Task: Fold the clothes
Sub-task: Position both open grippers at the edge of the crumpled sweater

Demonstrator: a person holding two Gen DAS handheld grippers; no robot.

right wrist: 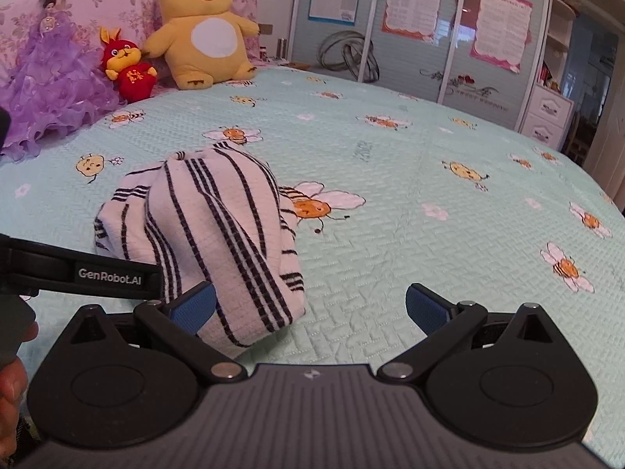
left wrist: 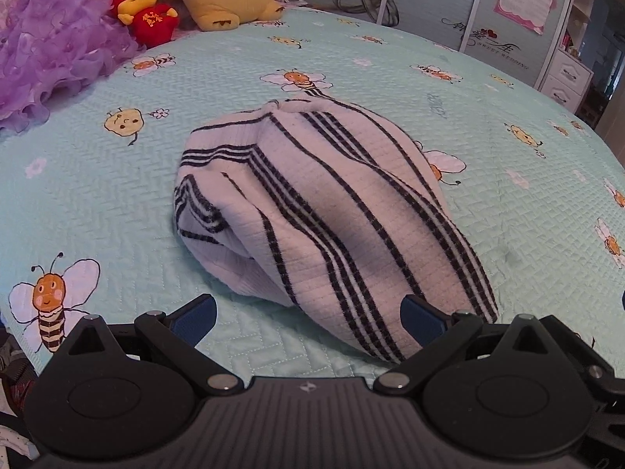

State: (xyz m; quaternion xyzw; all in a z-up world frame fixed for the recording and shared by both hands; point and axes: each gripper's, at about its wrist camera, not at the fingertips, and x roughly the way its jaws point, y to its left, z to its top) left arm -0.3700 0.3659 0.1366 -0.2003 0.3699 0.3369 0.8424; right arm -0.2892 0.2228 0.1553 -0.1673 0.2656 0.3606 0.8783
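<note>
A pale green quilted bedspread (right wrist: 390,179) printed with bees is covering the bed. At its far edge a yellow plush toy (right wrist: 203,35), a small red plush (right wrist: 127,70) and a purple ruffled dress (right wrist: 50,90) are sitting; wardrobe doors (right wrist: 429,31) are standing beyond. A white garment with dark stripes (left wrist: 312,203) is lying bunched mid-bed. The left gripper (left wrist: 308,312) and right gripper (right wrist: 310,303) are both hovering spread, holding nothing.

Left gripper (left wrist: 308,314): jaws spread wide, blue pads (left wrist: 195,318) facing each other, nothing between them. Right gripper (right wrist: 310,308): jaws likewise spread wide, nothing clamped. To the left of the right gripper's jaws, the left gripper's black strap and part of a hand (right wrist: 11,387) show.
</note>
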